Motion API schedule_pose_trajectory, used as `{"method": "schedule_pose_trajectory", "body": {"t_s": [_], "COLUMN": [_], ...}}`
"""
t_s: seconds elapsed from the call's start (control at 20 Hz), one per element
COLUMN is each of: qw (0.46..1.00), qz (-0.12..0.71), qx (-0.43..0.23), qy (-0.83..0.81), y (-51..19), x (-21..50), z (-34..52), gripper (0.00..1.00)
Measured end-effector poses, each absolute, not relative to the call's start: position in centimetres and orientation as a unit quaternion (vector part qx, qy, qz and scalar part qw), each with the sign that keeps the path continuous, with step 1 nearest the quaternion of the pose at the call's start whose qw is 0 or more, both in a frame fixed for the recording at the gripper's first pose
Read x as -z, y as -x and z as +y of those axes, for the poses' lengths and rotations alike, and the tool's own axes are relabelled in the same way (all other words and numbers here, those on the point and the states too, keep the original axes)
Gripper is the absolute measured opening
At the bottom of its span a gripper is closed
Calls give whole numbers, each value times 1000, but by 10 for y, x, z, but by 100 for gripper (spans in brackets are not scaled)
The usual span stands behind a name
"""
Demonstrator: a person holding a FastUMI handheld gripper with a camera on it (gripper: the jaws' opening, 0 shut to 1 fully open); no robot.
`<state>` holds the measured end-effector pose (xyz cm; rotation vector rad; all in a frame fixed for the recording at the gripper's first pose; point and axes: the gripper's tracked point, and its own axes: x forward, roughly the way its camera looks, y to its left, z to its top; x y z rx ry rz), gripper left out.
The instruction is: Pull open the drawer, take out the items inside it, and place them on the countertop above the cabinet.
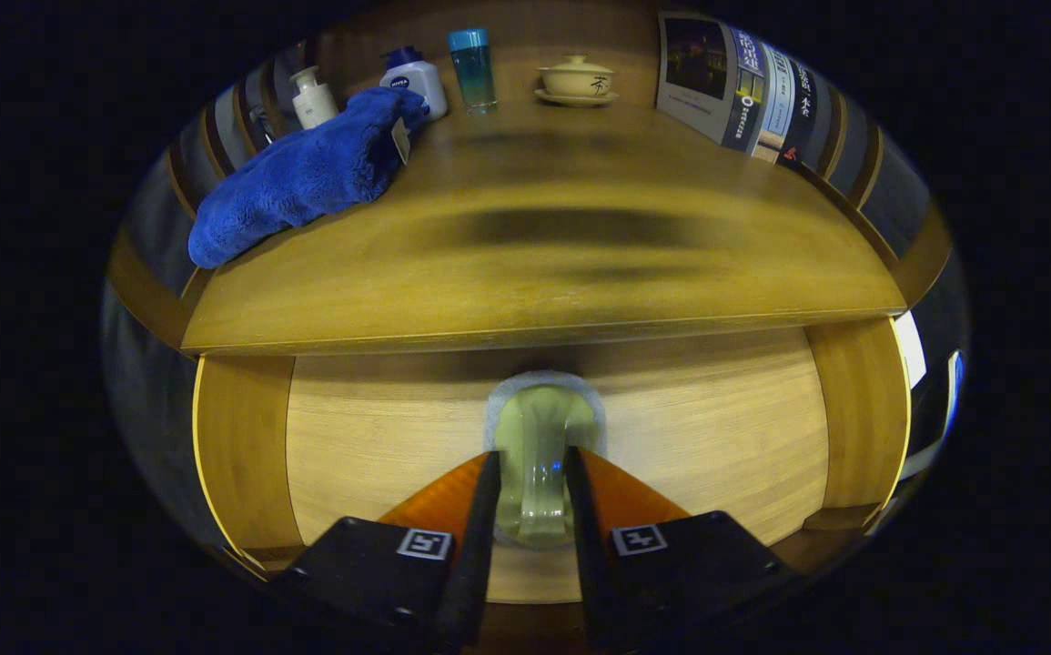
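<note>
Closing in on drawer handle [539, 455]: gripper [532, 491] fingers flank translucent handle, pinching it from left and right. Handle's long axis vertical, centred on drawer front [716, 437] just below desk [534, 273] edge. Pull must come straight toward near side.
</note>
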<state>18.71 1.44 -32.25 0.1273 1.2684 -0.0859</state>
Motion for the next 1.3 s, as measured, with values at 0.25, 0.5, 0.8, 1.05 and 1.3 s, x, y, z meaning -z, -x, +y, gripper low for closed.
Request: {"method": "schedule_pose_trajectory", "body": {"t_s": [0.25,0.5,0.8,1.05,1.3], "qw": [806,813,814,830,854], "qz": [588,579,579,556,518], "qx": [45,40,15,-2,19], "qy": [-56,-56,-54,-31,-51], "y": [-184,-183,-156,-152,-185], "x": [322,307,268,218,170], "z": [10,8,13,8,3], "gripper": [22,19,19,19,18]}}
